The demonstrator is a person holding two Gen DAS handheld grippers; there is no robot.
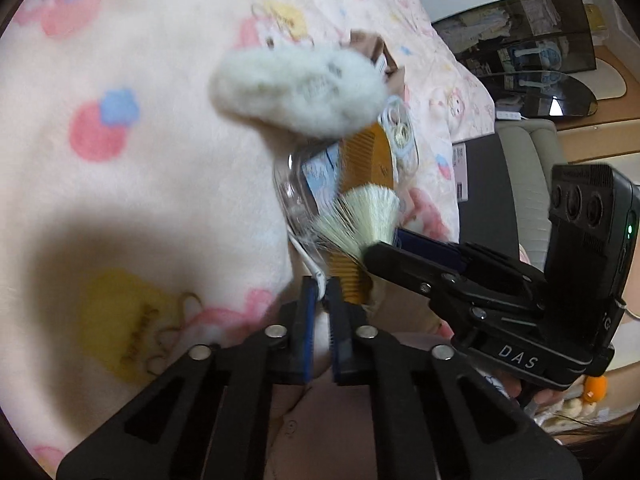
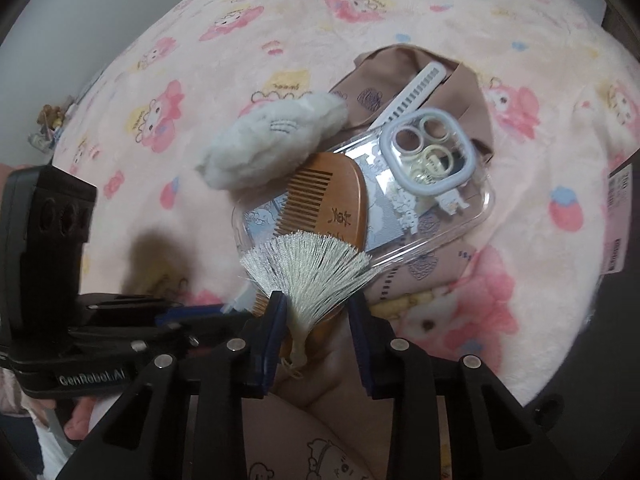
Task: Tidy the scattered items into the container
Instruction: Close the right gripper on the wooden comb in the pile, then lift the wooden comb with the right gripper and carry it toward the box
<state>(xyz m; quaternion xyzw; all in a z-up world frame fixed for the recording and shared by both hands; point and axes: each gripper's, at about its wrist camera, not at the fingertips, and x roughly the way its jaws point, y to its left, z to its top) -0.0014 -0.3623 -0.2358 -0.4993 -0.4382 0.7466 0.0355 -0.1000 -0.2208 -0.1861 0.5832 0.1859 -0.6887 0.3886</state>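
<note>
Pink fleece blanket (image 2: 120, 184), printed with cartoon bunnies, covers the whole soft surface the person is working over. A brown fabric pouch (image 2: 472, 92) lies open at about one o'clock from the grippers, and it looks to be the container. Most things sit bunched on or against it rather than properly inside: a clear phone case (image 2: 460, 216), a wooden comb (image 2: 340, 192) lying across that case, a white comb (image 2: 412, 92) poking from the pouch's mouth at twelve o'clock, and a fluffy white plush (image 2: 272, 136) at eleven o'clock. I'd judge the tidying well along, with the gathering done and the tucking-in left.

Right gripper (image 2: 316, 312) stands partly open around the pale tassel (image 2: 308, 264) of the wooden comb; whether the pads actually press it I cannot tell. Left gripper (image 1: 320, 292) is closed almost tight on a thin white cord (image 1: 308, 262) at the case's near edge.

Off at two o'clock in the left view are a dark glass shelf (image 1: 532, 40) and a beige cushioned seat (image 1: 520, 152).
</note>
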